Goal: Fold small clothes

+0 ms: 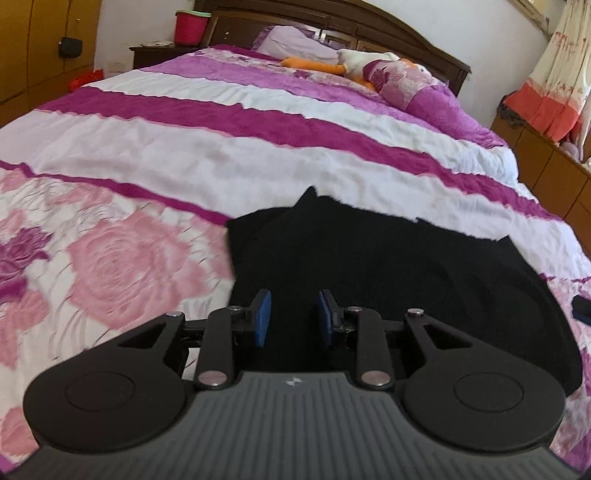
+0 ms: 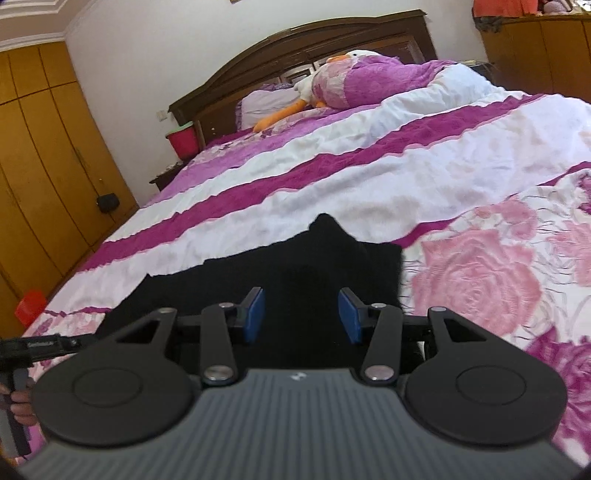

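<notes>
A black garment (image 1: 388, 266) lies spread on the bed's floral quilt (image 1: 129, 266). My left gripper (image 1: 294, 317) is open, hovering over the garment's near left part, with nothing between its blue pads. In the right wrist view the same black garment (image 2: 303, 266) lies in front. My right gripper (image 2: 301, 314) is open over its near right part, with nothing between its pads. The left gripper's body shows at the left edge of the right wrist view (image 2: 22, 350).
The quilt (image 2: 480, 280) has pink roses, white and magenta stripes. A stuffed duck (image 1: 354, 64) and pillows lie at the headboard. A red bucket (image 1: 190, 26) stands on the nightstand. Wooden wardrobes (image 2: 40, 166) line the left side, a cabinet (image 1: 546, 162) the right.
</notes>
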